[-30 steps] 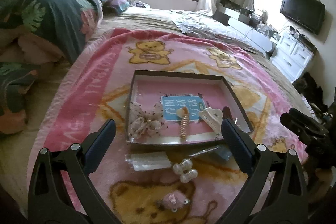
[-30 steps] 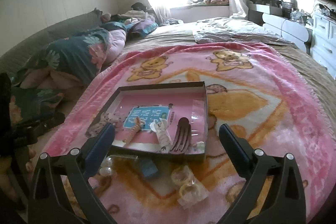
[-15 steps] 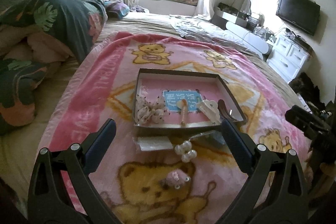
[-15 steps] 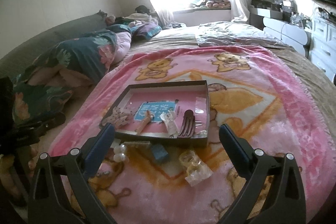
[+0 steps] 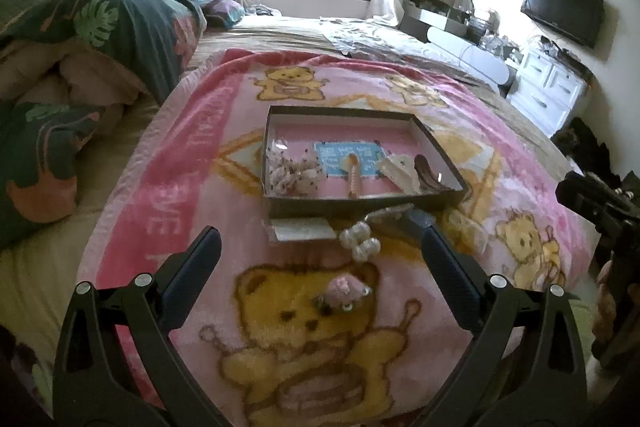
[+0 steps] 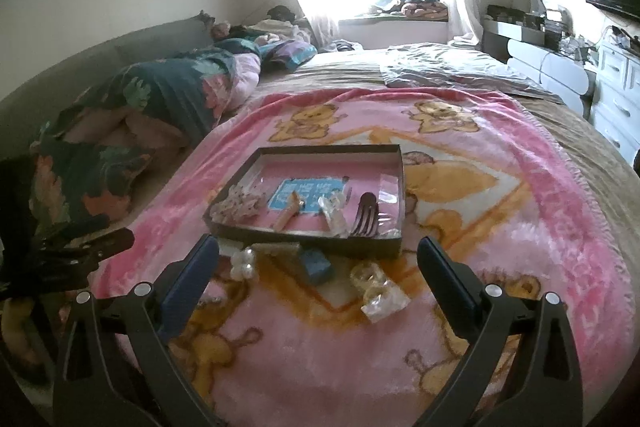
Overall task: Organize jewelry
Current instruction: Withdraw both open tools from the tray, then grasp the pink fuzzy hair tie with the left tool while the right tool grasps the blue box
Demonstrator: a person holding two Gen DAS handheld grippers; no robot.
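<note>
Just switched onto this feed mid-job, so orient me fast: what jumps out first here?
A pink teddy-bear blanket covers the bed, with a shallow dark tray at its middle holding a lace bow, hair claws and a blue card. Just in front of the tray lie loose pieces: a pearl hair clip and a pink fuzzy clip. Both grippers, left and right, hover open.

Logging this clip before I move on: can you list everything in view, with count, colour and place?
tray: 1, dark rim, pink floor, mid-blanket
scrunchie: 1, cream, dotted, tray's left
spiral hair tie: 1, peach, tray centre
claw clip: 1, translucent, tray's right
dark claw clip: 1, brown, tray's right end
pearl clip: 1, white, blanket before tray
pink clip: 1, pink, nearest left gripper
blue block: 1, before tray
clear packet: 1, yellowish, before tray
blanket: 1, pink, bears
left gripper: open, empty
right gripper: open, empty
</note>
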